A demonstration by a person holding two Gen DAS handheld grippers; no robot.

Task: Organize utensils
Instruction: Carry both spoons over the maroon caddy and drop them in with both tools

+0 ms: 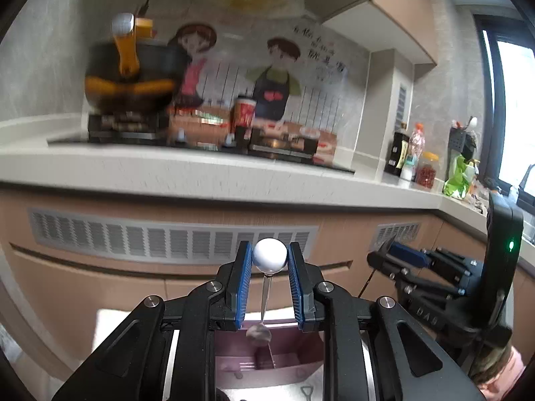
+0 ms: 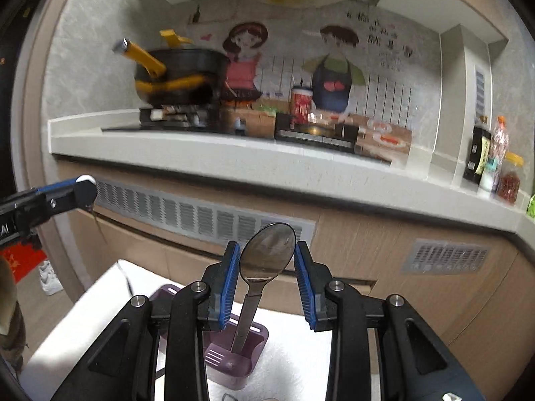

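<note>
My left gripper (image 1: 269, 256) is shut on the white ball top of a thin metal utensil (image 1: 270, 255). Its stem hangs down over a pink-purple utensil holder (image 1: 287, 361). My right gripper (image 2: 266, 255) is shut across the bowl of a metal spoon (image 2: 267, 250). The spoon's handle points down toward the slotted purple holder (image 2: 247, 357), which stands on a white surface (image 2: 93, 307). The right gripper (image 1: 389, 250) also shows at the right of the left wrist view. At the left edge of the right wrist view, the left gripper (image 2: 83, 188) carries the white ball.
A pale counter (image 1: 200, 173) runs ahead, with a stove and a black and yellow pot (image 1: 130, 77) on it. A red can (image 1: 244, 112) stands mid-counter, and bottles and jars (image 2: 495, 163) at the right. Vented cabinet fronts (image 2: 207, 217) lie below. Shoes (image 2: 50, 277) sit on the floor at the left.
</note>
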